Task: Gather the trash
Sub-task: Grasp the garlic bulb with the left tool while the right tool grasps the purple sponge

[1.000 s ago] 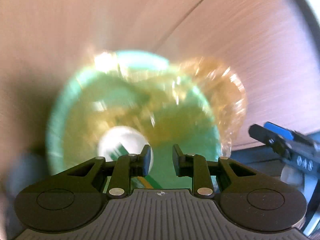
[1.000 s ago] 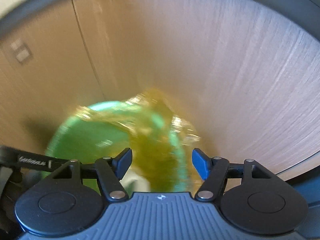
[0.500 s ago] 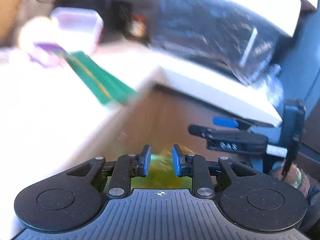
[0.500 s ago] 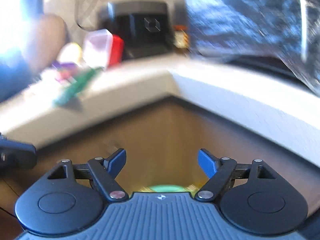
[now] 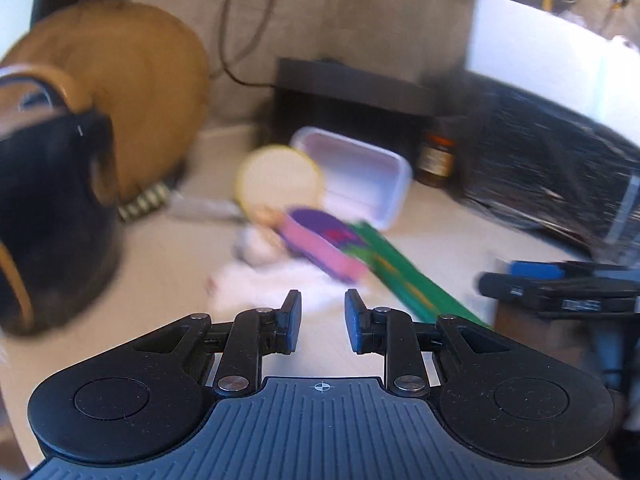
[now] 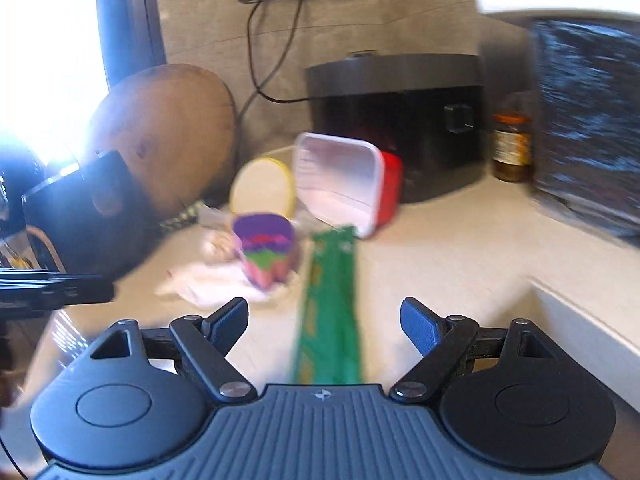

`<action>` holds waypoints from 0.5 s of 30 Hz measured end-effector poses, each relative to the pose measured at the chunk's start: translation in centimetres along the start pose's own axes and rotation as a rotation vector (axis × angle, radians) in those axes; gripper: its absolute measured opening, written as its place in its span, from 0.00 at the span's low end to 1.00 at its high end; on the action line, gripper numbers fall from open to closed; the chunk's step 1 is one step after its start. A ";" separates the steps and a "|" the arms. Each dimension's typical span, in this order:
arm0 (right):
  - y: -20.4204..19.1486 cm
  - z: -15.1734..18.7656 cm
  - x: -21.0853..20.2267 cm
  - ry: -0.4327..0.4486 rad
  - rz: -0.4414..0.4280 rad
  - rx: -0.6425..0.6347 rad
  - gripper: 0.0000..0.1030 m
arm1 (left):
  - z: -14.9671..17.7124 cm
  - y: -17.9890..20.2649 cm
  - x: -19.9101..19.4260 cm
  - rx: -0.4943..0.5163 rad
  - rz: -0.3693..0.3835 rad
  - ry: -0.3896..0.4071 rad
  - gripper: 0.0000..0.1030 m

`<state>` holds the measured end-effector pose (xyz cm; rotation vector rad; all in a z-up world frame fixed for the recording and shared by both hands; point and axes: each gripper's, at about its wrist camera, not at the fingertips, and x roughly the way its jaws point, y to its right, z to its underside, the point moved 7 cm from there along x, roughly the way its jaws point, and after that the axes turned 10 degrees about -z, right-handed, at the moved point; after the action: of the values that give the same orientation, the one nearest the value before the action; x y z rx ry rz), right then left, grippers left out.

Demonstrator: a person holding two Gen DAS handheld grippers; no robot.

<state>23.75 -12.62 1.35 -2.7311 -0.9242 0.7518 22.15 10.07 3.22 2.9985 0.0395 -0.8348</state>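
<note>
Both jaws apart and empty, right gripper [image 6: 322, 318] wider than left gripper [image 5: 322, 318], aimed toward the green wrapper [image 6: 330, 312] lying in the counter litter.

1. The dark pot [image 5: 52, 216] at the left of the left wrist view is cut off by the picture's edge and smeared.
2. The green packet [image 6: 330, 320] runs down behind the right gripper's body, so its near end is hidden.
3. The jar [image 6: 512, 148] has a label too blurred to read.
4. The black streaked mass [image 6: 588, 120] at the right is too smeared to identify and is cut by the edge.
5. The white crumpled stuff [image 5: 272, 280] on the tabletop [image 6: 440, 248] is blurred; paper or plastic cannot be told.
</note>
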 end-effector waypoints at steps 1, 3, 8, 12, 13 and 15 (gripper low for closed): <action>-0.5 -0.4 0.6 0.001 -0.005 -0.003 0.81 | -0.7 -0.6 1.0 -0.009 -0.015 0.005 0.26; -1.3 -0.7 1.8 -0.004 -0.004 -0.016 0.81 | -2.3 -1.6 3.5 -0.041 -0.009 0.005 0.26; -1.9 -0.4 4.3 -0.042 0.042 -0.083 0.81 | -5.1 -1.2 9.8 0.021 -0.043 0.027 0.26; -1.6 -0.9 5.8 -0.070 0.044 -0.106 0.81 | -4.2 -0.9 13.8 0.102 -0.075 -0.053 0.26; -1.4 -1.2 6.4 -0.081 0.040 -0.103 0.81 | -3.8 -1.1 14.3 0.089 -0.061 -0.074 0.29; -1.0 -1.9 8.0 -0.108 0.027 -0.080 0.81 | -3.2 -1.4 14.4 0.086 -0.056 -0.064 0.32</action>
<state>29.65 -6.97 0.06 -2.8007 -0.9607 0.8940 36.11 11.79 -1.47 3.0617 0.0889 -0.9611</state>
